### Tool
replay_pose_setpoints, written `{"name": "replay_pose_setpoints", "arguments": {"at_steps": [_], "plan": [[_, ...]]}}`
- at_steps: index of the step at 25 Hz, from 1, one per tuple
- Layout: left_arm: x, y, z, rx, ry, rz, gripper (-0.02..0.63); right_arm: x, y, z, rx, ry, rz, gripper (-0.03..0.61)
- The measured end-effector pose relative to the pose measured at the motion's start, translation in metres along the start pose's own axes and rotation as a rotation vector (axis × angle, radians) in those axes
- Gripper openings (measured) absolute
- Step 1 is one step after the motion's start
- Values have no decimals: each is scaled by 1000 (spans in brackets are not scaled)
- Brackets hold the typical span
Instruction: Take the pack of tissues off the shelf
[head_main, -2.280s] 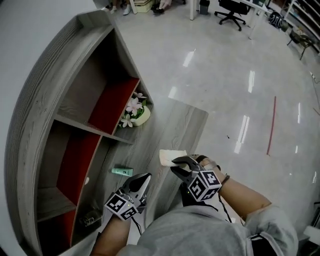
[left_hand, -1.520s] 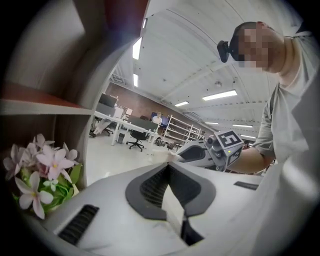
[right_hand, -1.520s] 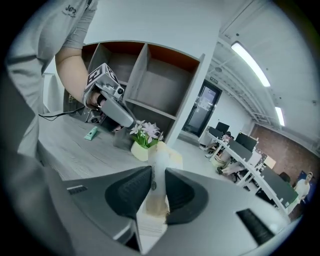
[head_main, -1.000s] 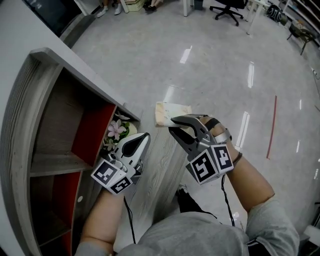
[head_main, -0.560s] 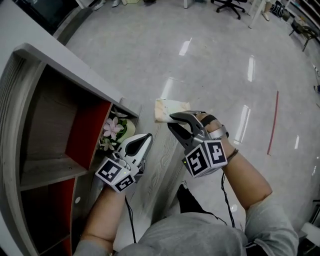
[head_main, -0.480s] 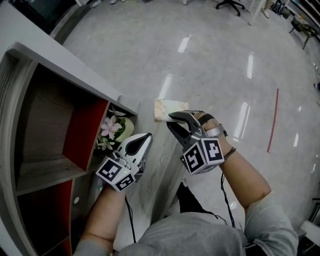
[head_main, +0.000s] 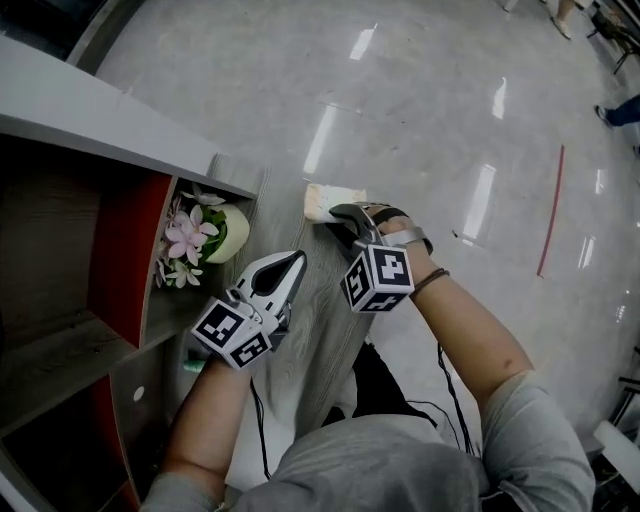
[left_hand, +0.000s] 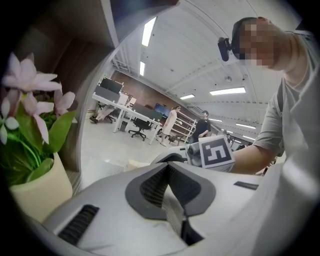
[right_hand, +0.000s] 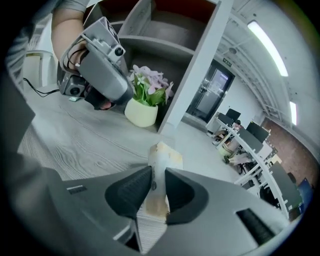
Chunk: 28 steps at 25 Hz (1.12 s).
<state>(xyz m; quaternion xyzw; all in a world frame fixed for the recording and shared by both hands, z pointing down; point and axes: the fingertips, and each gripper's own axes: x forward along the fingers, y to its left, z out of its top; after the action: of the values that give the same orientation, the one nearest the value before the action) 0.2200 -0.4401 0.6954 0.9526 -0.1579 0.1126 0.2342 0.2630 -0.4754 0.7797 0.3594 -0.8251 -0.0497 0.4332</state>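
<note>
The pack of tissues (right_hand: 159, 165) is pinched by its near end, across its flat faces, between the jaws of the right gripper (right_hand: 156, 189). It is clear of the shelf (head_main: 110, 105) and held over the far edge of the wood-grain worktop (head_main: 315, 320), while the jaws of the left gripper (left_hand: 172, 195) are closed together on nothing. The pack is judged to be light, soft and probably slick-wrapped, so it would be expected to dent or slide rather than break, and moderate pressure nearer its middle would be advised.
</note>
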Motion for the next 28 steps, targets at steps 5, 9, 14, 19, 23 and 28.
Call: {"name": "replay_pose_setpoints", "arguments": {"at_steps": [5,9,14,19,23,28], "plan": [[6,0,-14,-20,9,-12,9,17,10,-11,8,18,7,110],[9,-3,-20,-31,13,-17,9,20,11,-13,55,27,29,112],[8,-9,-25,-38,22,-15,9,20,11,-14,132,37,59,114],[2,-23,-18,-38,16,-18,9,18,12,-15,207,9,66,122],[-11,-34,-6,-28,3,-10,9,17,24,-11,242,9,145,241],[-35,-43,23,-6,-46,19,9,-12,11,9,250,-60,135,272]]}}
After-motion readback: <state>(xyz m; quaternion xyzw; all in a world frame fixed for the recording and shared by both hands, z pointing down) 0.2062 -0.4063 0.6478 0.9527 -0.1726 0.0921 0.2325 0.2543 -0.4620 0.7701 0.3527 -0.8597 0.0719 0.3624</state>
